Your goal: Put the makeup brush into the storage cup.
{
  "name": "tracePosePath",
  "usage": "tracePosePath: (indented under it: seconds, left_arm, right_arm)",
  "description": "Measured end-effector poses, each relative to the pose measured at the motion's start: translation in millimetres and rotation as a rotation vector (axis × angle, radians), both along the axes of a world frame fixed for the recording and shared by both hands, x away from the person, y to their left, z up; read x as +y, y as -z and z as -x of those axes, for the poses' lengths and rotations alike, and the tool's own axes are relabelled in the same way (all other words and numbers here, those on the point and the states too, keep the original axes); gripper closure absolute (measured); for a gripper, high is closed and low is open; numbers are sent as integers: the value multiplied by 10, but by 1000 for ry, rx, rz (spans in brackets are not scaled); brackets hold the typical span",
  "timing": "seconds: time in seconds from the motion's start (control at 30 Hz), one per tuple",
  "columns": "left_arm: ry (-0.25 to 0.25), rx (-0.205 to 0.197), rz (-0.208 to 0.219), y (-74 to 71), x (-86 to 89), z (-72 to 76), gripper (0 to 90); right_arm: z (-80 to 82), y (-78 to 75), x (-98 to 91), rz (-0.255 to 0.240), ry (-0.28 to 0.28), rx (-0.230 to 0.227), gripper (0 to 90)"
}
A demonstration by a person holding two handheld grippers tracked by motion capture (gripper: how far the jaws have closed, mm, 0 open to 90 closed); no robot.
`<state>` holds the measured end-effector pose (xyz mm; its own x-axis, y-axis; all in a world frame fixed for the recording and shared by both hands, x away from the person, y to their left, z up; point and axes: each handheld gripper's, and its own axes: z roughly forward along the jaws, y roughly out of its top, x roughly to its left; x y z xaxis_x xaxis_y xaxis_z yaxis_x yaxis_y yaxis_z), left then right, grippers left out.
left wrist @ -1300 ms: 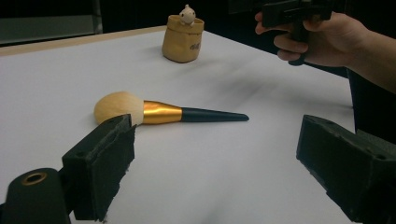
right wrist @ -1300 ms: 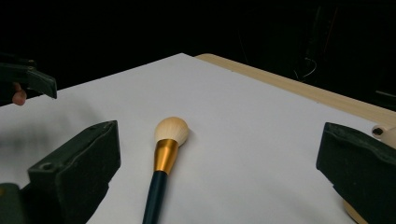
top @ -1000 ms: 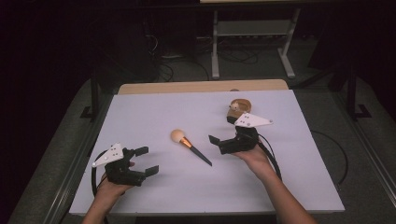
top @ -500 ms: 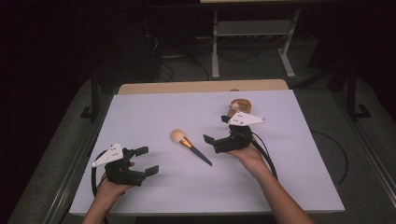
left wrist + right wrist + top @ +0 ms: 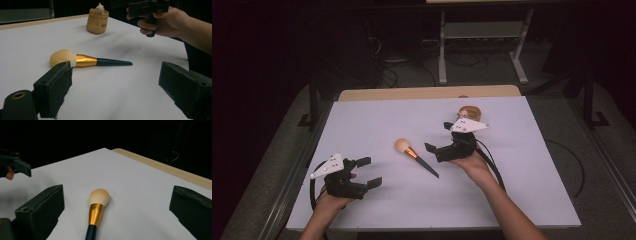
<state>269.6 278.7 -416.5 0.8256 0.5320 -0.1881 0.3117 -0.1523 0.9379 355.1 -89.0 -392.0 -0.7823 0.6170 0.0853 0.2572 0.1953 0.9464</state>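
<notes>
A makeup brush (image 5: 414,155) with a cream head, gold ferrule and dark handle lies flat mid-table; its head points to the far left. My right gripper (image 5: 438,137) is open just right of the handle, with its jaws facing the brush. In the right gripper view the brush (image 5: 97,208) lies between the spread jaws of the right gripper (image 5: 117,192), a little ahead of them. My left gripper (image 5: 371,172) stands open near the front left, apart from the brush. The left gripper view has the brush (image 5: 85,60) lying beyond the open left gripper (image 5: 115,75).
A small tan pouch (image 5: 470,112) with a little figure on top stands at the back right, behind my right hand; it also appears as the pouch (image 5: 97,21). The white table (image 5: 522,190) ends in a wooden strip (image 5: 427,93) at the far edge.
My right gripper has moved left toward the brush handle, its jaws staying open. The left gripper and the brush have stayed in place.
</notes>
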Motion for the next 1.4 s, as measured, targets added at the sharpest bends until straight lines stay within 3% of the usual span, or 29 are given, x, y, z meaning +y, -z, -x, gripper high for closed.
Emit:
tracePosePath:
  seconds: [0.97, 1.4]
  left_arm:
    - [6, 0, 2, -5, -7, 3, 110]
    - [3, 0, 15, -6, -14, 5, 110]
  right_arm:
    - [-171, -15, 280, 8, -30, 13, 0]
    - [-245, -19, 435, 48, -52, 39, 0]
